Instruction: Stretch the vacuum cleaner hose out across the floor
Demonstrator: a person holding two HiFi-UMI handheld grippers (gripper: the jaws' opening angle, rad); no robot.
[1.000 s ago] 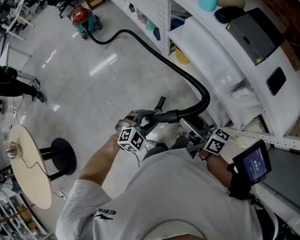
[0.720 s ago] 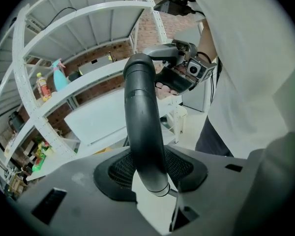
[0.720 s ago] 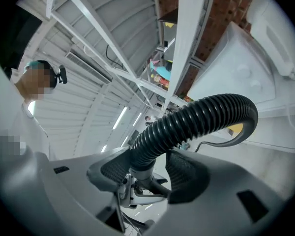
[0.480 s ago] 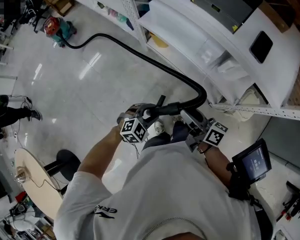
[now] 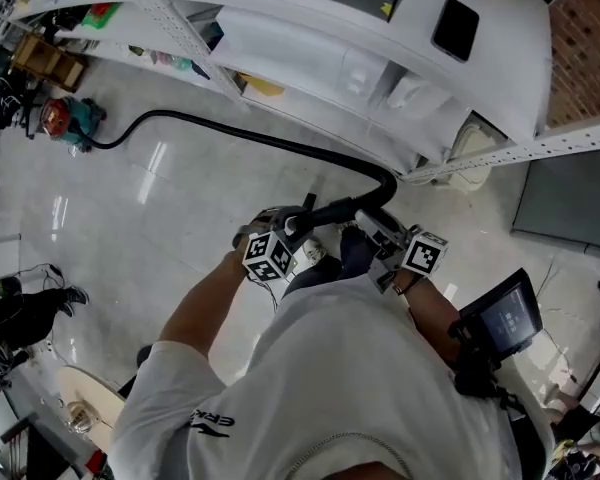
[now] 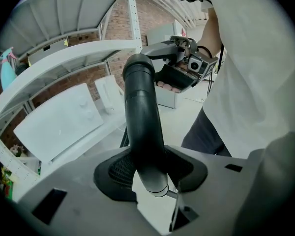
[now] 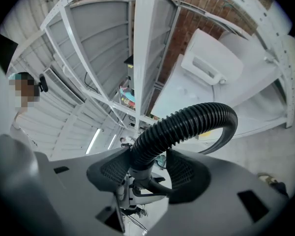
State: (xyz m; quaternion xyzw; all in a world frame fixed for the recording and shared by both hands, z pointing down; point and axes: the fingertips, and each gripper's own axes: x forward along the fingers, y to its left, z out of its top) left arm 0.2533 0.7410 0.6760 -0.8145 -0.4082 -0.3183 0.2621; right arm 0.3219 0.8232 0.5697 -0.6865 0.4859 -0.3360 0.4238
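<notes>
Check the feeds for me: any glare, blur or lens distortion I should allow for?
Head view: sharp, with light streaks glaring off the glossy floor beside the hose. Left gripper view: fisheye bows the shelves; corners go black. Right gripper view: same fisheye; the ribbed hose is crisp between the jaws.

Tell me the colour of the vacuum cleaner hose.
The hose is black and ribbed; it shows best in the right gripper view.

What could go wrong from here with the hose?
1. The hose bends sharply beside the shelf; it may kink or snag there.
2. It runs nearly straight to the vacuum; more pull may drag or tip it.
3. The left claw grips the hose's smooth end; may slip.
</notes>
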